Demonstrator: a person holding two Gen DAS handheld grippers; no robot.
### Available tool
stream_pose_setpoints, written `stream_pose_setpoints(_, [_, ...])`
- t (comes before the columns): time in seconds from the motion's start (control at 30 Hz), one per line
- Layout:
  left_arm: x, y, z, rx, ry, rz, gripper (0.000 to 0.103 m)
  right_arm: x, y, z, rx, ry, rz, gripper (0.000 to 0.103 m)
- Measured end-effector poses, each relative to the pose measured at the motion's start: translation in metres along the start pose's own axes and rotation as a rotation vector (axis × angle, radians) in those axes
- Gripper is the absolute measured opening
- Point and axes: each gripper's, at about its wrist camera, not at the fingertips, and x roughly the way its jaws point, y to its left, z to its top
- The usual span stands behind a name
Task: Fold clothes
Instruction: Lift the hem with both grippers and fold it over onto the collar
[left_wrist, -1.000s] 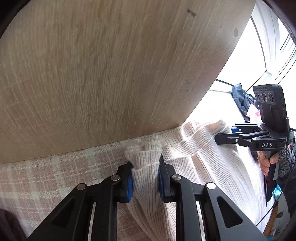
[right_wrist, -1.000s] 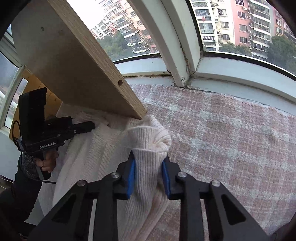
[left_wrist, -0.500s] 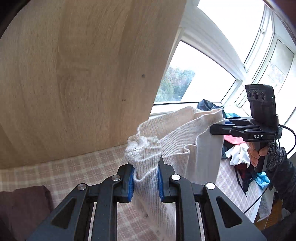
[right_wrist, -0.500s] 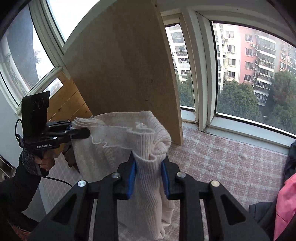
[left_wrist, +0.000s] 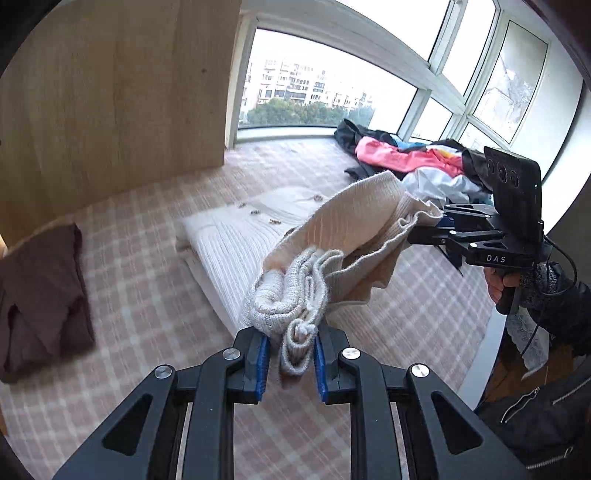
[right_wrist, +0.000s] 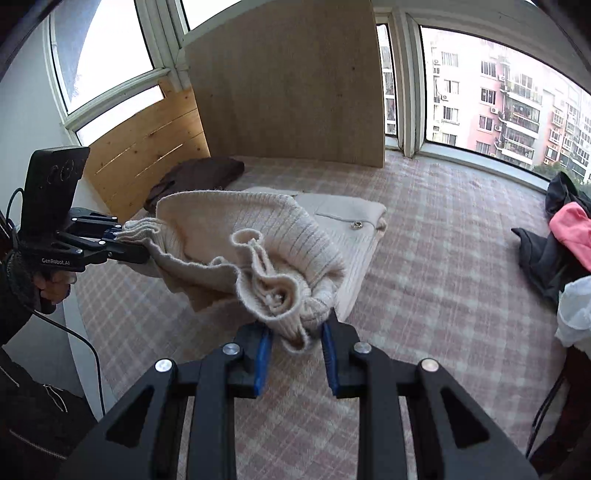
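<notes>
A pale wooden board (right_wrist: 288, 85) stands upright on the pink-and-white checked cover (right_wrist: 443, 280) in front of the curved white-framed bay window (left_wrist: 332, 48). Beside it, at the far left in the right wrist view, leans an orange-brown slatted wooden panel (right_wrist: 147, 147). Through the glass show pink apartment blocks (right_wrist: 506, 99) and green treetops (left_wrist: 295, 110).

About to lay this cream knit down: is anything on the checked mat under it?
Yes. The cream knit, held by left gripper and right gripper, hangs over a folded cream cardigan on the checked mat.
</notes>
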Motion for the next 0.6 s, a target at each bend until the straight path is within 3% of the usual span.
stream_pose_setpoints(0.1, [0.022,-0.015,-0.044,0.023,0.076,0.026,0.019,0.019,0.007,-0.035,-0.020,0.097,-0.040,0.028])
stream_pose_setpoints(0.2, [0.036,-0.035,-0.066,0.035,0.109,0.041,0.021,0.019,0.014,-0.048,-0.073,0.139,-0.092,0.029])
stream_pose_setpoints(0.3, [0.022,-0.035,-0.071,-0.022,0.086,0.008,0.024,-0.004,0.019,-0.058,-0.101,0.175,-0.095,0.029])
stream_pose_setpoints(0.37, [0.009,-0.040,-0.080,-0.009,0.081,-0.027,0.024,-0.027,0.022,-0.068,-0.126,0.184,-0.105,0.030])
stream_pose_setpoints(0.47, [-0.013,-0.045,-0.097,0.009,0.098,-0.049,0.025,-0.060,0.020,-0.068,-0.091,0.168,-0.065,0.030])
stream_pose_setpoints(0.53, [-0.022,-0.049,-0.098,0.017,0.091,-0.031,0.025,-0.071,0.013,-0.051,-0.007,0.103,0.009,0.030])
stream_pose_setpoints(0.6, [-0.025,-0.048,-0.086,0.042,0.032,0.006,0.025,-0.066,0.009,-0.028,0.056,0.046,0.044,0.029])
